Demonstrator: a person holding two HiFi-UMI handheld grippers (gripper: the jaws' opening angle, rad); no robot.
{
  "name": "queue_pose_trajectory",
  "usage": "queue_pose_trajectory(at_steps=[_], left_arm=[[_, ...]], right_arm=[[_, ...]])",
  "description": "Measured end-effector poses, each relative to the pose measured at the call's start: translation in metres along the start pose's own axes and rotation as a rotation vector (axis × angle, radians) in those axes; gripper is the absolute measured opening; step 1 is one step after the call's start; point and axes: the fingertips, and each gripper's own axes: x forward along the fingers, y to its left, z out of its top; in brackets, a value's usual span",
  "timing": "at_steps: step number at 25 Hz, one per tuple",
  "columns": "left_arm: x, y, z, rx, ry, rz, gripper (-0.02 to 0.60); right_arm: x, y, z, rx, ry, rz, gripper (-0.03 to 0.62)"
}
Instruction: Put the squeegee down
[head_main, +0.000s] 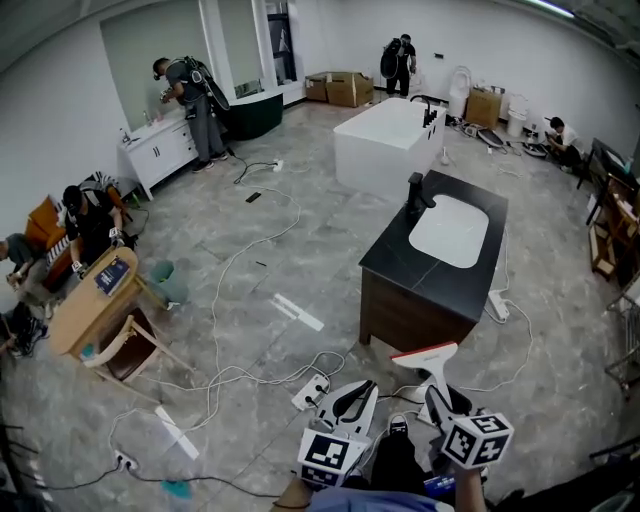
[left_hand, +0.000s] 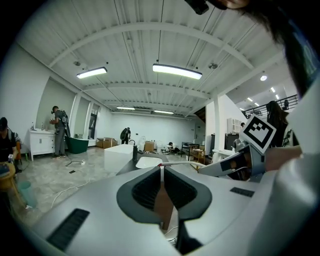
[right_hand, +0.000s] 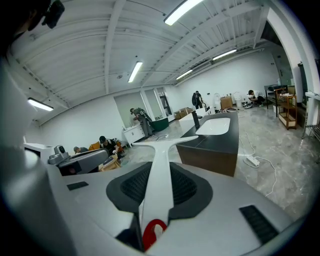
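Two claws side by side, tilted slightly downward. Left claw pressed together, empty. Right claw pinching squeegee handle, blade forward, airborne just short of dark bench.

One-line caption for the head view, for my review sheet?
Right gripper grips a white squeegee by its handle near the dark vanity; left gripper shut, empty, alongside.

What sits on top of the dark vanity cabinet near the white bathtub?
A white basin is sunk into the black countertop, with a black faucet standing beside it. The cabinet's inside cannot be seen; its closed sides cover it.
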Motion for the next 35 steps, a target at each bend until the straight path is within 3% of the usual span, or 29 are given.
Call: queue_pose_trajectory(at_steps=[7,15,19,26,35], left_arm=[[0.043,0.044,0.003,-0.012,0.021,0.111,0.032],[0.135,0.078,0.025,-0.017,0.004,0.197,0.032],[0.18,0.089,0.026,-0.002,0.022,0.215,0.032],[0.233,0.102,0.007,0.006,0.127,0.255,0.032],[0.295,0.123,0.004,0.003,0.144,0.285,0.032]], right_arm=[[0.065,-0.02,0.031,-0.024,0.032,0.084,0.106],[0.135,-0.085,0.09,-0.046,0.054,0.128,0.106],[0.17,-0.122,0.111,-0.045,0.072,0.135,0.106],[0.232,-0.177,0.133,-0.048,0.129,0.147,0.106],[0.34,-0.215,0.138,-0.134,0.2,0.19,0.106]])
